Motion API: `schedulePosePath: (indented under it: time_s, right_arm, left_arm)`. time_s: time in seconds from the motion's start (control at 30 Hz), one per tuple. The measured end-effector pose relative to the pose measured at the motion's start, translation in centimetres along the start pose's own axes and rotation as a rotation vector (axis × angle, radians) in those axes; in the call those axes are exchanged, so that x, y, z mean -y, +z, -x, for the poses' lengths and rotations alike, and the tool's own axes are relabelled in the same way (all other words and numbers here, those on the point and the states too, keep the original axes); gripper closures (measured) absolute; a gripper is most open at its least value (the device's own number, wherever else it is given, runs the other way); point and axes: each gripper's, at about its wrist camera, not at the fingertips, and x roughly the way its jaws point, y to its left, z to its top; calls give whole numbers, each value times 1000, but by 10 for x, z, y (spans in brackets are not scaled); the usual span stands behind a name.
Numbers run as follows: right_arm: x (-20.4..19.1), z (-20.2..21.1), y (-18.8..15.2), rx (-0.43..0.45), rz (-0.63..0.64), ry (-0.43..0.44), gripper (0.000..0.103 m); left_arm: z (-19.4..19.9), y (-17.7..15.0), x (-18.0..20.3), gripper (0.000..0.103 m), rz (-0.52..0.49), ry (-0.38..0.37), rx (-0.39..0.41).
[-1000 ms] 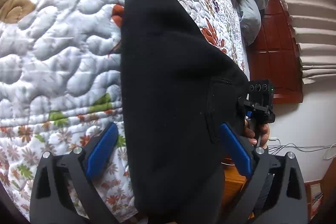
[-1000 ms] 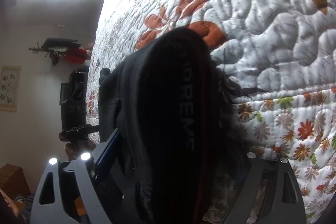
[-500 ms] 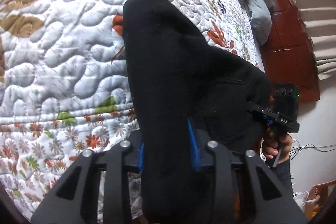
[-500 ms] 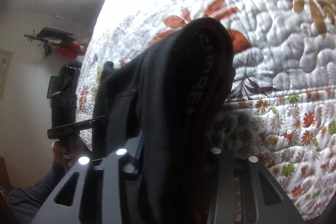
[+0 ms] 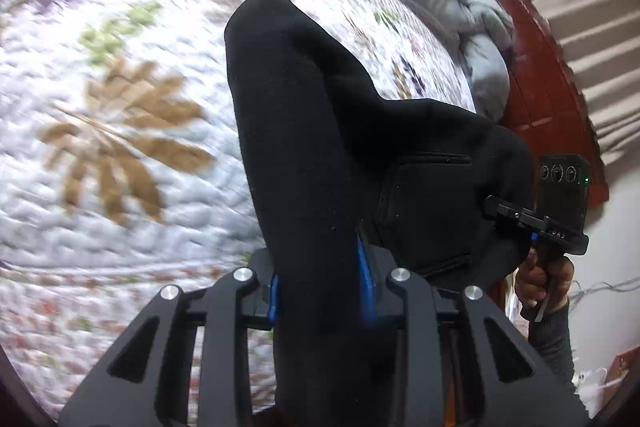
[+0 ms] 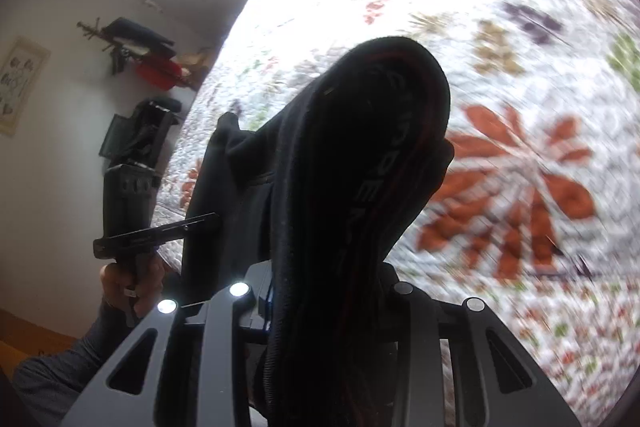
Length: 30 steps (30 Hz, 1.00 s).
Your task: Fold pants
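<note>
**Both grippers clamped on black pants and lifted over the bed**

Both grippers have gone from wide apart a second ago to clamped on the cloth, and the quilt below now looks blurred and farther away than before, with different flower prints under the pants.

From the left wrist camera, the left gripper (image 5: 320, 291) has its blue-padded fingers (image 5: 362, 267) drawn narrow, pinching a thick fold of the black pants (image 5: 328, 147). The cloth rises from between the fingers in a tall rounded hump, then spreads to the right in a wider sheet with a stitched pocket (image 5: 424, 211) on it. At the right edge of that sheet sits the right gripper (image 5: 560, 211), seen from its side, with the person's right hand (image 5: 544, 283) wrapped around its handle.

From the right wrist camera, the right gripper (image 6: 328, 299) is also closed narrow on the pants (image 6: 352, 187), here on a band of cloth with grey lettering and a reddish stripe. The left gripper (image 6: 136, 203) shows at the left, held by the left hand (image 6: 128, 287) in a dark sleeve (image 6: 60, 367).

The pants hang between the two grippers above a bed covered by a white quilt (image 5: 120, 107) printed with brown, orange and green leaves. A grey duvet (image 5: 472, 39) is bunched against the red-brown wooden headboard (image 5: 548, 99). On the wall beyond the bed, a coat rack (image 6: 136, 55) carries dark and red items, near a framed picture (image 6: 20, 83).
</note>
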Motion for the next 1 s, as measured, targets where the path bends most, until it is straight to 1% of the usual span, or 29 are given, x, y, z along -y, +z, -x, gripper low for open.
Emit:
schedulePosePath:
  time_s: [0.17,0.27,0.5,0.63,0.73,0.8,0.87,1.0]
  right_arm:
    - [-34,-41,45,-18,40,30,71]
    - [-50,-71,73,-31,57,39,71]
    - [-71,-132,128,-66,73,53,71]
    - [-70,-170,159,-99,63,47,71]
    - [-65,-195,173,-114,46,47,71]
    - [-58,-207,179,-121,26,59,71]
    - [-44,-215,181,-128,-17,89,71]
    - [-11,-224,174,-128,-85,143,70]
  left_arm:
    - [30,28,-32,75,25,43,42]
    - [45,49,-55,75,37,84,63]
    - [65,97,-105,75,65,162,80]
    - [61,126,-138,75,91,175,64]
    - [52,144,-162,75,117,180,37]
    - [47,151,-173,74,124,183,13]
    - [43,155,-185,74,133,171,-16]
    - [43,153,-190,72,129,132,-27]
